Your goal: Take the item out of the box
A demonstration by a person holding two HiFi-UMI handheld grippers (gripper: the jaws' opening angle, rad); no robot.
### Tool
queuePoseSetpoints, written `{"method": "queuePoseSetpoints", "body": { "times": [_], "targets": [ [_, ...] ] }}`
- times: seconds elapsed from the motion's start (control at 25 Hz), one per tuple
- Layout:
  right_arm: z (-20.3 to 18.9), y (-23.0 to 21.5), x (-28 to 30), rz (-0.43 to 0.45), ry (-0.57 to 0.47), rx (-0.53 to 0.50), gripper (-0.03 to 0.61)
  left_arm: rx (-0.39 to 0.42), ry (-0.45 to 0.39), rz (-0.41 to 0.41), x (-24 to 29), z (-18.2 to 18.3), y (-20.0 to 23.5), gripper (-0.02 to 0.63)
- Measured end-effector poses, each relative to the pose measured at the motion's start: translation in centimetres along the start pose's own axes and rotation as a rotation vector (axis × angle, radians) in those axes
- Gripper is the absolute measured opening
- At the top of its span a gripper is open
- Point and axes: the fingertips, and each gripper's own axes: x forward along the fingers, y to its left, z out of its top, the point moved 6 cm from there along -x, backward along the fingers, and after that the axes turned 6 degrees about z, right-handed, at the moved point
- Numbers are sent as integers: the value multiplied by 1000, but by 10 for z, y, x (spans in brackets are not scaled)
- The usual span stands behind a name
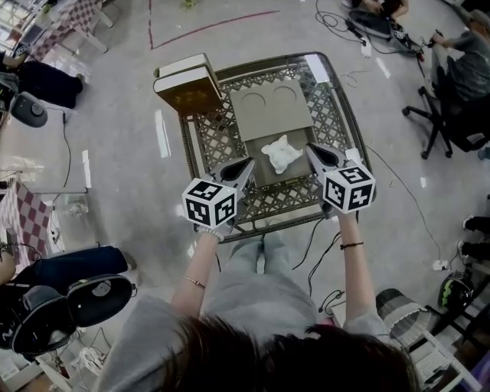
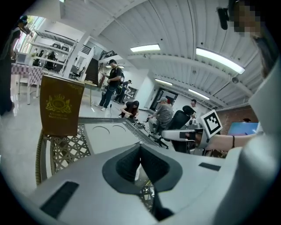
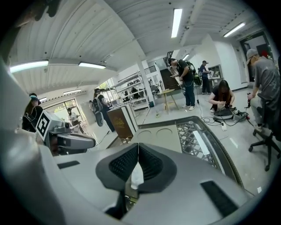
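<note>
A brown box [image 1: 189, 86] with a gold emblem stands upright at the far left corner of the lattice table [image 1: 344, 111]; it also shows as the box [image 2: 59, 104] and the box [image 3: 120, 122] in the two gripper views. A flat grey insert [image 1: 270, 113] with two round recesses lies in the table's middle. A crumpled white item [image 1: 282, 153] rests on its near end. My left gripper [image 1: 248, 164] is shut and empty just left of the item. My right gripper [image 1: 311, 149] is shut just right of it, apart from it. The left gripper [image 2: 140, 148] and the right gripper [image 3: 138, 148] show their jaws closed.
Several people stand or crouch on the floor beyond the table. An office chair [image 1: 452, 115] with a seated person is at the right, and cables [image 1: 360, 31] trail at the far right. A black chair [image 1: 53, 298] sits near left. Checked-cloth tables [image 1: 65, 23] stand far left.
</note>
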Motion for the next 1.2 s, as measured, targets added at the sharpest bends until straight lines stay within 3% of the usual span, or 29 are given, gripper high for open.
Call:
{"method": "queuePoseSetpoints", "body": {
  "times": [0.12, 0.44, 0.56, 0.88, 1.2],
  "targets": [
    [-9, -9, 13, -34, 38, -10, 21, -22, 19, -13, 10, -4, 4, 17],
    [-34, -21, 45, 19, 155, -11, 29, -87, 49, -28, 29, -18, 12, 17],
    [-41, -26, 56, 37, 189, 49, 100, -104, 63, -28, 36, -23, 16, 17],
    [-54, -37, 81, 59, 290, 78, 118, -140, 100, -33, 48, -32, 22, 17],
    [-63, -43, 106, 77, 417, 56, 178, -164, 120, -32, 55, -37, 29, 17]
  ]
}}
